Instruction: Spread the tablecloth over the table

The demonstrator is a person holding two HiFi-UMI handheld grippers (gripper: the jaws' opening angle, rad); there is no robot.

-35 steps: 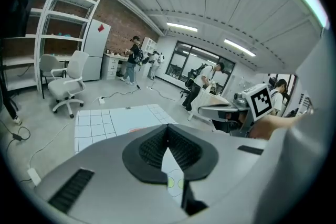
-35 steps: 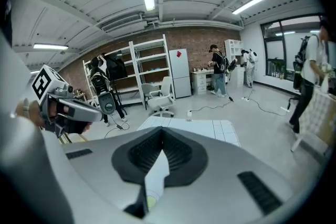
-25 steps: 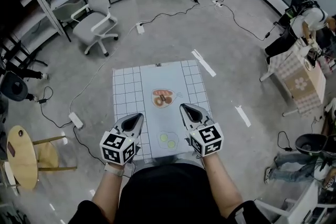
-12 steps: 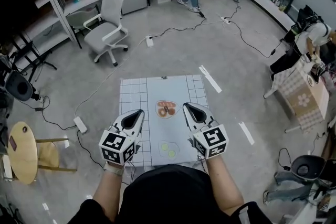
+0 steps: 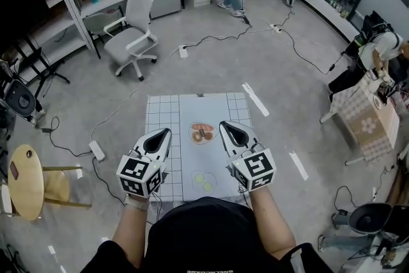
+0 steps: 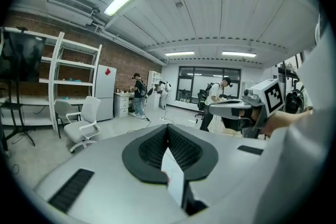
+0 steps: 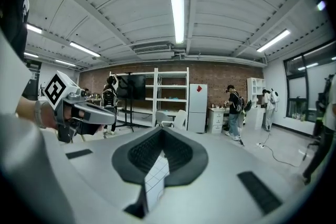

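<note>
My left gripper [image 5: 164, 133] and right gripper [image 5: 225, 128], jaws clamped on the near edge of the tablecloth [image 5: 195, 109], have just risen, lifting that edge while the rest lies spread ahead, probably ready for settling.

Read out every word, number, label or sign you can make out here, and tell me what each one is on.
No text here reads clearly.
Cubes on left gripper and right gripper: black-and-white square patterns, no letters.
Red sticker on the fridge: too small to read.
Shirt print: cut off at the edge, unreadable.
Tablecloth: grid and food drawings, no words.
</note>
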